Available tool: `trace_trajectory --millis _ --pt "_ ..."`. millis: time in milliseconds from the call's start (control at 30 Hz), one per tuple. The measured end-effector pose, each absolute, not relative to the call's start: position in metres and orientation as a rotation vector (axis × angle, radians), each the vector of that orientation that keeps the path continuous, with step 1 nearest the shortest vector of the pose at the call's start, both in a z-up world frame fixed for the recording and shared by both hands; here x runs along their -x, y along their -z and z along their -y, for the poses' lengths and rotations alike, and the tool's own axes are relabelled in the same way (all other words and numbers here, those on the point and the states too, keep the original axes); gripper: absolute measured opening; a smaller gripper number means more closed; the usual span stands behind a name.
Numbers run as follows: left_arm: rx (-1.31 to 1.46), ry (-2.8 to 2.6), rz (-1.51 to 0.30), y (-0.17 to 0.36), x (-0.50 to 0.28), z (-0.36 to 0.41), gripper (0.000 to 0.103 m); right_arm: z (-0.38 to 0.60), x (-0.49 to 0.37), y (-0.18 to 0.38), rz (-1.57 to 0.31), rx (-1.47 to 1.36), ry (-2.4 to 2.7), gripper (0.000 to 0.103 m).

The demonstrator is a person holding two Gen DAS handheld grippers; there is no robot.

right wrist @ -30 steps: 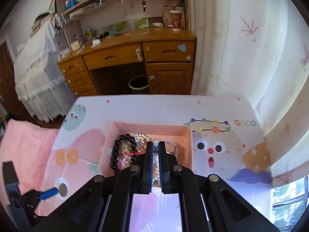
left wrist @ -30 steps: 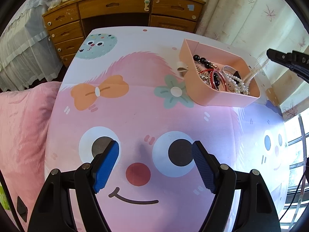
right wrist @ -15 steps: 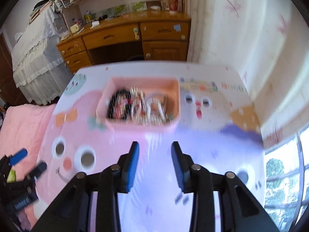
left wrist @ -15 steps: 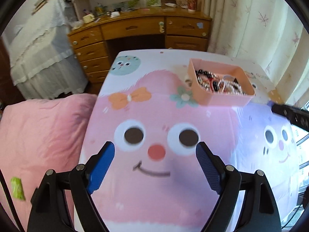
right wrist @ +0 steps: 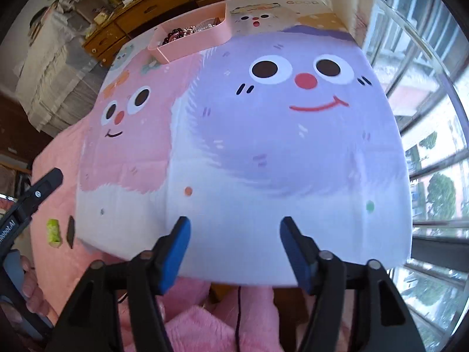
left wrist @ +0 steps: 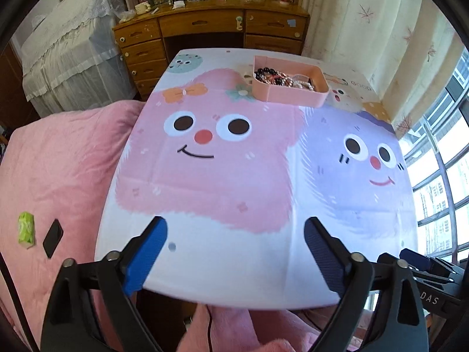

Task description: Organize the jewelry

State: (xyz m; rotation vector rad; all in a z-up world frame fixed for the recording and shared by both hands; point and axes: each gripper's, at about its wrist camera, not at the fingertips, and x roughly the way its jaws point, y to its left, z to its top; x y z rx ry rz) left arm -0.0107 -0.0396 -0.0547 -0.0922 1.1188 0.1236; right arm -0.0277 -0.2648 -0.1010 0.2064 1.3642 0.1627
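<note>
Left gripper (left wrist: 234, 234): jaws spread wide, just been opening further, nothing between the pads. It hangs over the near edge of the table (left wrist: 222, 275).

Right gripper (right wrist: 233, 236): jaws well apart too, just been opening, nothing between them. Also over the near table edge, on the purple-face side of the printed cloth.

Between the two tools and the far end: bare cloth only. No loose jewelry visible anywhere on it in either wrist view.

Off to the left gripper's left, on the pink blanket (left wrist: 58, 176): a green packet (left wrist: 25, 228) and a small dark flat object (left wrist: 53, 237). Neither looks like jewelry; can't say more.

Far ahead of both tools, well apart from them: pink tray (left wrist: 288, 96) at the far end of the table. Jewelry (left wrist: 281, 77) is heaped inside it: dark bead bracelet, reddish and pearly strands, tangled together. Too small to count pieces.

Beyond the tray: wooden desk (left wrist: 205, 26) with drawers, curtain to its right.

Judgement on progress: everything visible is in the tray and both tools are empty and clear of it, so collecting reads as done or close to it. If "organize" means sorting or untangling within the tray, that's not done; the pile is a jumble. Nothing left on the table to pick up, as far as these views show.
</note>
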Motion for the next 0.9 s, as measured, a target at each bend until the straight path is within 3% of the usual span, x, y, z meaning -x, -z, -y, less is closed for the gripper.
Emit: trace_trajectory --millis 133,433,900 --pt "-0.006 -0.104 -1.082 0.040 0.013 0.056 0.096 0.260 0.041 0.069 -1.271 -0.197 -0.174 0.078" --pt "0.028 -0.097 -1.085 0.015 0.007 0.051 0.096 0.248 0.030 0.010 -1.136 -0.215 -0.179 0.088" --pt "0.005 -0.114 -1.054 0.018 0.031 0.049 0.096 0.237 0.049 0.028 -1.145 -0.197 -0.115 0.089"
